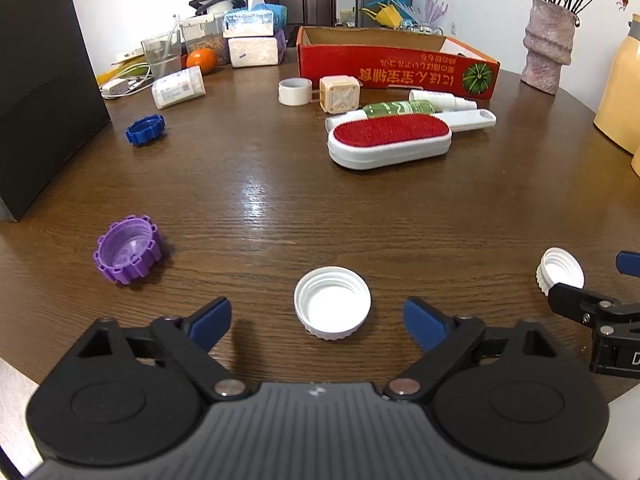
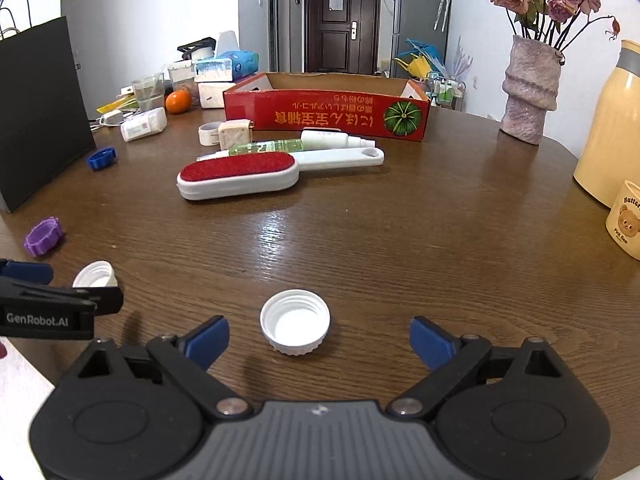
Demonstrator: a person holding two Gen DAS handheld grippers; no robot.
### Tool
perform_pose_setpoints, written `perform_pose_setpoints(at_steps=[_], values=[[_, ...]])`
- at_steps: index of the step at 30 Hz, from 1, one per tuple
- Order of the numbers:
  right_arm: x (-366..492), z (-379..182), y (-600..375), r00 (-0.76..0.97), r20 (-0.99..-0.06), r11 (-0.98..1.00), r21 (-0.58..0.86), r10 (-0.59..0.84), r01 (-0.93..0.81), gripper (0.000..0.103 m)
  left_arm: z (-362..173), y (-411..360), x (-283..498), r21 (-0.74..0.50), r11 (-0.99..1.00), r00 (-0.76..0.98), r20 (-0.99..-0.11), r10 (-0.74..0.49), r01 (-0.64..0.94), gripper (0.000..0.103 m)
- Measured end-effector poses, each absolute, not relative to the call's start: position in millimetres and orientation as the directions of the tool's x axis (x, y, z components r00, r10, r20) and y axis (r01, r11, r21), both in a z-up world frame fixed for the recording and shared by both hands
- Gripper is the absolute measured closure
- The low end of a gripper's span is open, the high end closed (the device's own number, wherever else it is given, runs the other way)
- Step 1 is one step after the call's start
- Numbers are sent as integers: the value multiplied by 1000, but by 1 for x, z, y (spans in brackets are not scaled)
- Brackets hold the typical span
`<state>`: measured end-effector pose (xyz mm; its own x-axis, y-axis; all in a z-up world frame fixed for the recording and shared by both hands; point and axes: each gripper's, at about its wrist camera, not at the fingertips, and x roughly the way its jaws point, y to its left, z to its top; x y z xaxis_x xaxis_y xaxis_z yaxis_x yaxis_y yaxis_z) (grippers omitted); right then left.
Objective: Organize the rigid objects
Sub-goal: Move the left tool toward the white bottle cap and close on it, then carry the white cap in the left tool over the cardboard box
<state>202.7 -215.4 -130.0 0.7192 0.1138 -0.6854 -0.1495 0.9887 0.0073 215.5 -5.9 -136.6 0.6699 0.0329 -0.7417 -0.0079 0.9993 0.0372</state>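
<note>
A white bottle cap lies open side up on the wooden table, between the blue pads of my left gripper, which is open and not touching it. A second white cap lies the same way inside my open right gripper, untouched. Each gripper shows at the edge of the other's view: the right gripper around its cap, the left gripper around its cap. A purple cap and a blue cap lie to the left.
A red-topped lint brush, spray bottles, a cream cube and a tape roll lie before an open red cardboard box. A black bag stands left; a vase, a yellow flask and a mug stand right.
</note>
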Motion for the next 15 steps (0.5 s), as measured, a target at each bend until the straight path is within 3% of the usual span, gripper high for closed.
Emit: perform_pose_setpoints(at_steps=[3, 7, 10, 12, 15], values=[[205, -133, -215, 718, -687, 988, 7, 115, -152, 7, -140, -7, 217, 28, 1000, 664, -748, 18, 3, 22], [206, -136, -215, 718, -686, 988, 6, 118, -156, 8, -140, -9, 217, 29, 1000, 675, -737, 17, 6, 26], [207, -137, -215, 718, -685, 987, 9, 123, -162, 10, -139, -10, 216, 25, 1000, 683, -731, 10, 12, 39], [208, -138, -215, 720, -682, 986, 8, 127, -166, 11, -138, -10, 216, 23, 1000, 688, -725, 6, 16, 56], [209, -140, -214, 726, -677, 986, 5, 125, -165, 12, -137, -9, 216, 15, 1000, 693, -721, -2, 18, 62]])
